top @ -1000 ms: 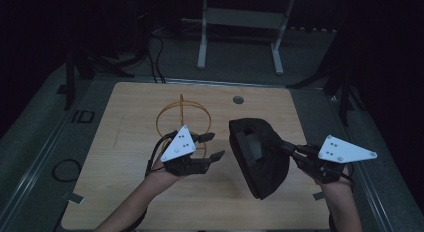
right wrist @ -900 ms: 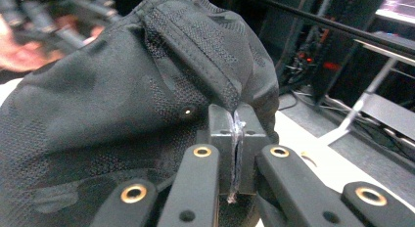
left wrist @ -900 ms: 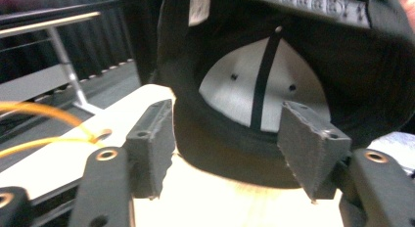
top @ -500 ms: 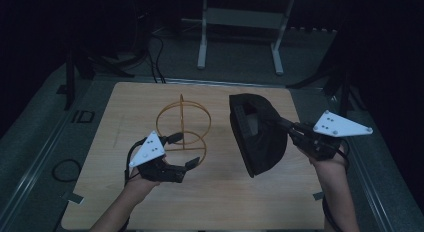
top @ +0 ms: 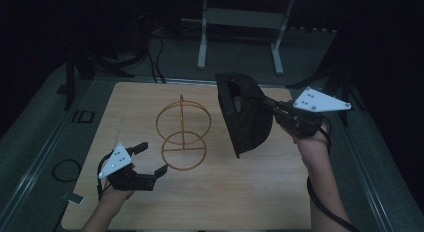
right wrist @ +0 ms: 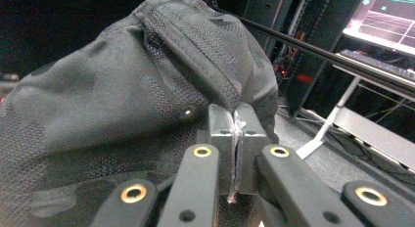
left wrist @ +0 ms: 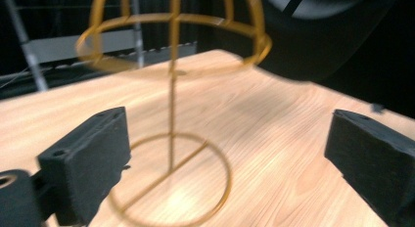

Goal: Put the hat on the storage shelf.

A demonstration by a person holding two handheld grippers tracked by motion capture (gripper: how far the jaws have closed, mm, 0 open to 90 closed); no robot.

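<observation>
since half a second ago the left gripper [top: 149, 159] has drawn back toward the near left of the wooden table [top: 250, 192] and away from the gold wire stand [top: 183, 133], while the right gripper [top: 270, 108] has lifted the black cap [top: 245, 114] a little higher and farther back. left gripper's jaws are spread wide with nothing between them, and in the left gripper view the stand [left wrist: 172, 114] rises upright on the table just ahead of them. right gripper is clamped on the cap's edge [right wrist: 147, 90], holding it in the air just right of the stand, apart from it.
</observation>
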